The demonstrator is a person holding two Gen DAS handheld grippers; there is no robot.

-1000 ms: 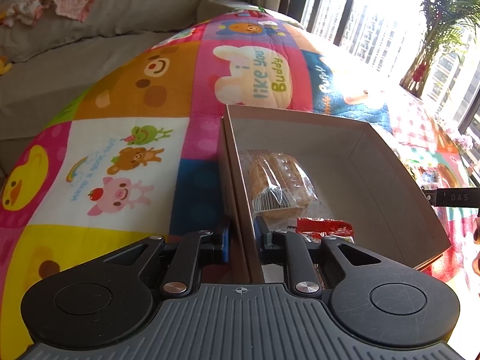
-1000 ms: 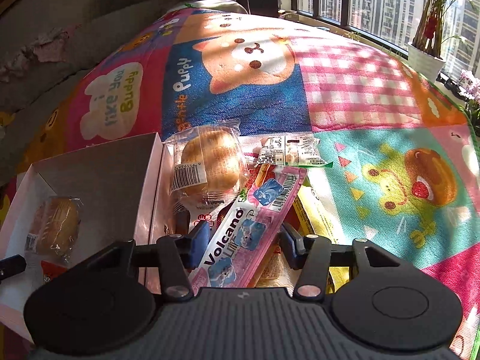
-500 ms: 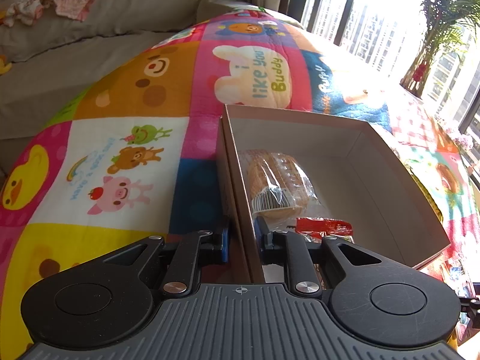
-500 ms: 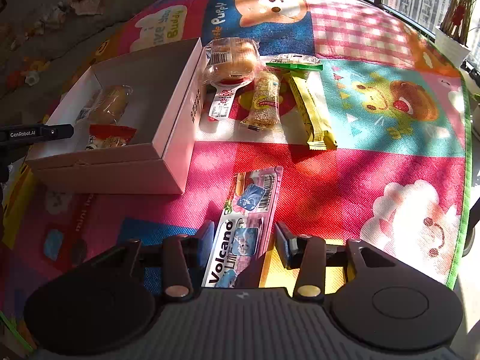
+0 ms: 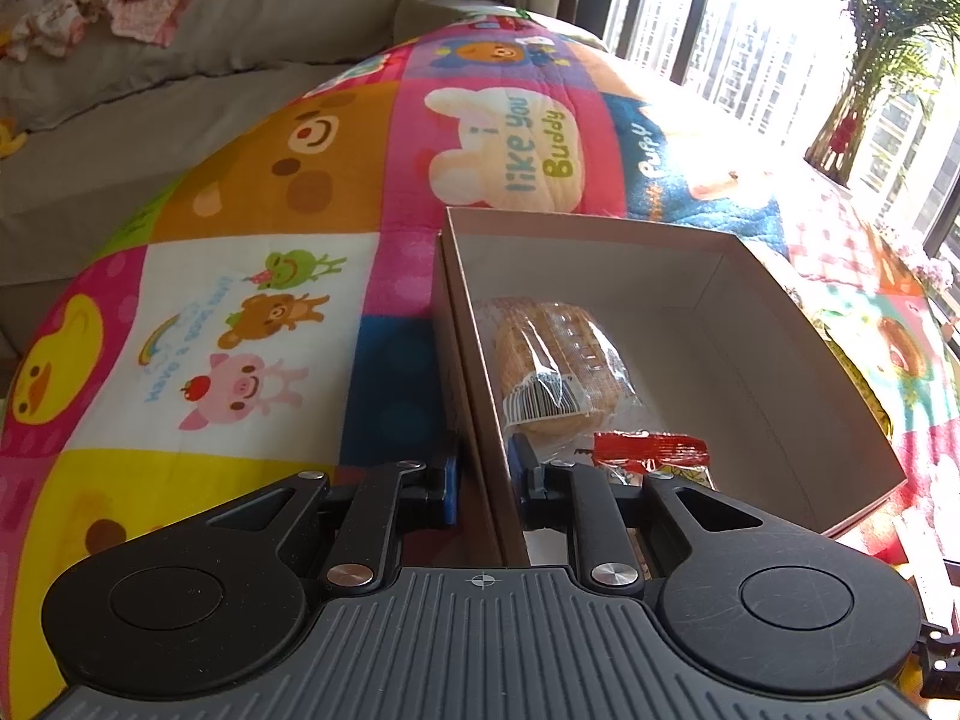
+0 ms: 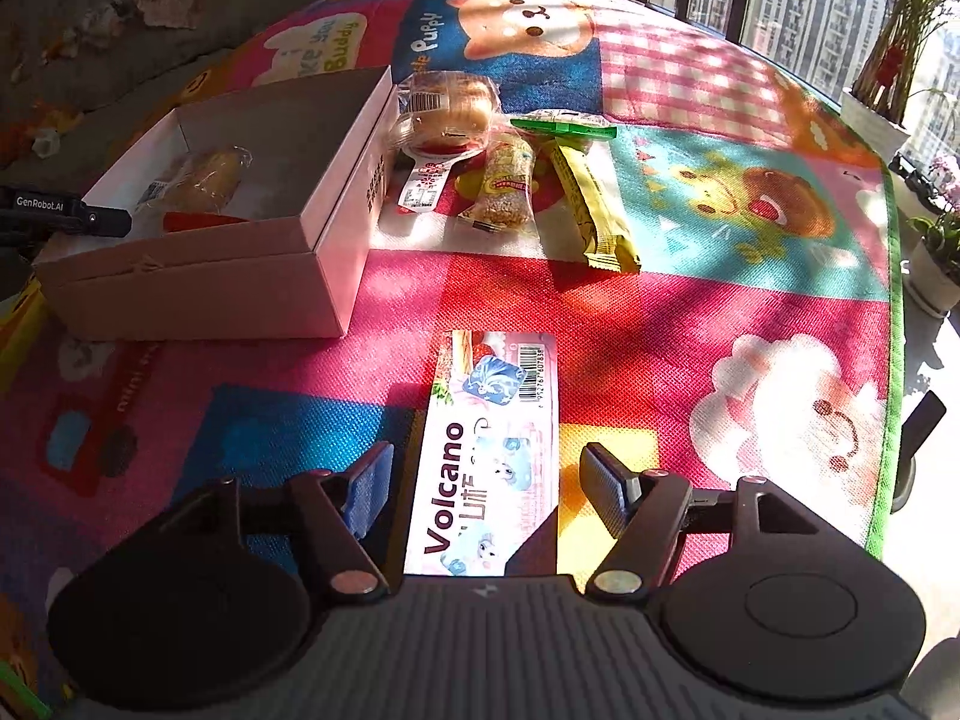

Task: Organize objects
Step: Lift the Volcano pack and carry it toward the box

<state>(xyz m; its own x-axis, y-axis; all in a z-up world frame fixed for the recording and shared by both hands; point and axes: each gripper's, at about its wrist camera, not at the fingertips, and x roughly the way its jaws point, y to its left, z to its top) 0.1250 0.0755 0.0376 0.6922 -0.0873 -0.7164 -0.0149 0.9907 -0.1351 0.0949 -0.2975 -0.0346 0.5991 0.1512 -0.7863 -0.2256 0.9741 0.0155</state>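
Note:
My left gripper (image 5: 485, 474) is shut on the near left wall of the open cardboard box (image 5: 750, 276), one finger outside and one inside. A wrapped bread roll (image 5: 558, 366) and a red packet (image 5: 651, 450) lie in the box. In the right wrist view the pink Volcano packet (image 6: 489, 450) lies flat on the play mat between the fingers of my right gripper (image 6: 486, 477). Its jaws are opening and the pads stand clear of the packet. The box (image 6: 336, 222) is to the upper left there, with my left gripper's body (image 6: 66, 216) at its far side.
Beside the box on the mat lie a wrapped bun (image 6: 447, 102), a sesame bar (image 6: 504, 180), a yellow bar (image 6: 591, 204) and a green-edged packet (image 6: 567, 123). A grey sofa (image 5: 198, 84) lies beyond the mat, and potted plants (image 6: 882, 84) stand by the windows.
My right gripper carried the Volcano packet back from beside the box to the near mat, laid it down and spread its fingers off it. The left gripper kept its hold on the box wall.

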